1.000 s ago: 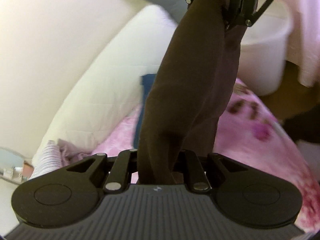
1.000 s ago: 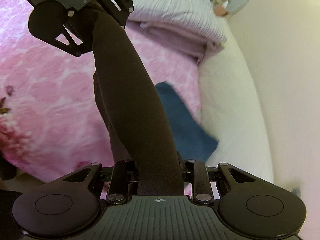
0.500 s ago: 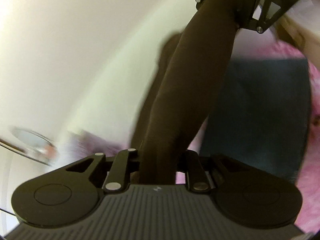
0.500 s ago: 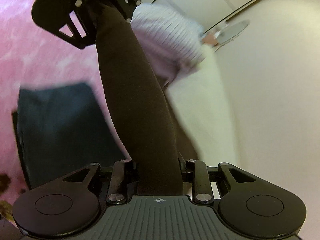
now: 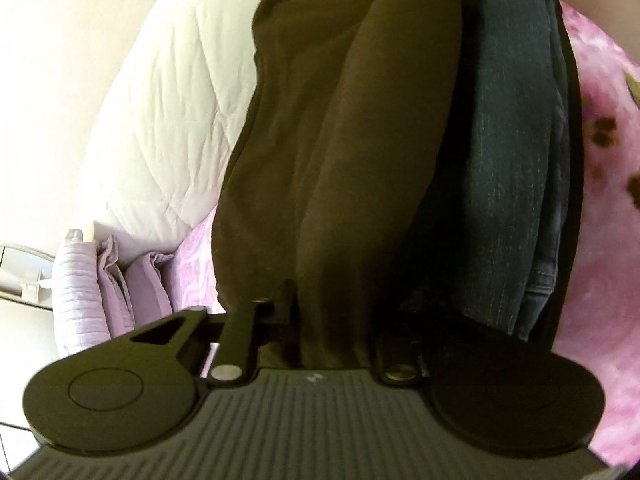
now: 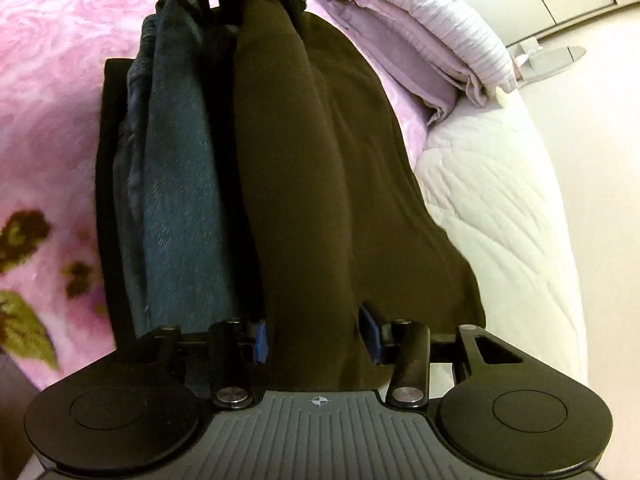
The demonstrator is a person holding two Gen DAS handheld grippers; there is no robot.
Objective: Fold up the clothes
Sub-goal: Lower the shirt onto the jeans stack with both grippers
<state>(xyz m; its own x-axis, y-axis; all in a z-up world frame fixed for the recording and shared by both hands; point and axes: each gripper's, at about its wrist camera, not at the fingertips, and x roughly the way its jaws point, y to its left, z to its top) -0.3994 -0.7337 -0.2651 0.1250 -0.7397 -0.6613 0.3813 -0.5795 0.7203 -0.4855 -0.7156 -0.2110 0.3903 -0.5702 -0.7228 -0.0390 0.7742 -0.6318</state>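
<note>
Brown garment [image 5: 360,152] stretched between left gripper [image 5: 332,320] and right gripper [image 6: 316,336], both fingers pinching it; lies beside folded jeans [image 6: 176,184] on pink bed [image 6: 52,80].

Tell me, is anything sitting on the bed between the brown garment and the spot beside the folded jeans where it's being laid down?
Nothing visible does. The brown garment, stretched between both grippers, comes down next to the folded jeans, partly over the white quilt. The lilac pillows lie farther off at the head end. What's under the cloth itself is hidden.
</note>
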